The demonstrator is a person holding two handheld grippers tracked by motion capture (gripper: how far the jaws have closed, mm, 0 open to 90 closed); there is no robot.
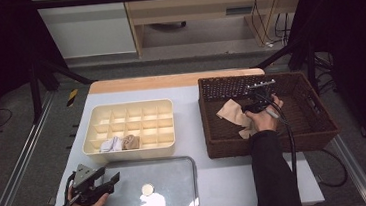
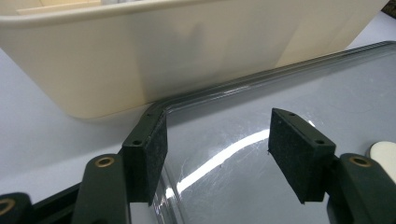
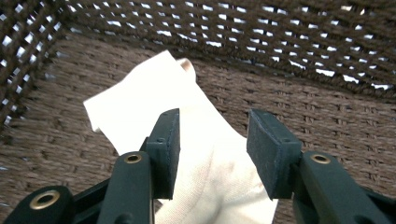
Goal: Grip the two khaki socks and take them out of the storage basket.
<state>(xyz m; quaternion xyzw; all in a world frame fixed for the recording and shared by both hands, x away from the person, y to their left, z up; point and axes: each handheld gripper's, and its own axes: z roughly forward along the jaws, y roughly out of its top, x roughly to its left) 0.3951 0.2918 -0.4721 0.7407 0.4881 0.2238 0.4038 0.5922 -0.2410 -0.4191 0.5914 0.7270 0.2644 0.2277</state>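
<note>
Right gripper view looks down into a dark brown wicker basket [image 3: 289, 93], where a pale beige sock [image 3: 154, 107] lies spread on the woven floor, one end pointing toward the far wall and the other running back beneath the right gripper [image 3: 212, 149]. Its two black jaws stand partly apart, just above the cloth: the sock passes under and between them, and the gap between the pads shows cloth, though no pad can be seen pressing on it, so nothing is gripped. In the high view the same sock [image 1: 232, 112] sits in the left half of the basket [image 1: 318, 121], on the right of the white table [image 1: 228, 179], with the right gripper [image 1: 252, 108] directly over its right edge and a dark sleeve reaching in from below. The left gripper [image 1: 111, 182] rests well apart at the table's near left corner, beside a cream divided tray [image 1: 126, 108] holding two rolled socks [image 1: 119, 143]; its jaws are wide apart and empty, hovering over the corner of a clear lid [image 2: 280, 93] just in front of the tray [image 2: 163, 56].
</note>
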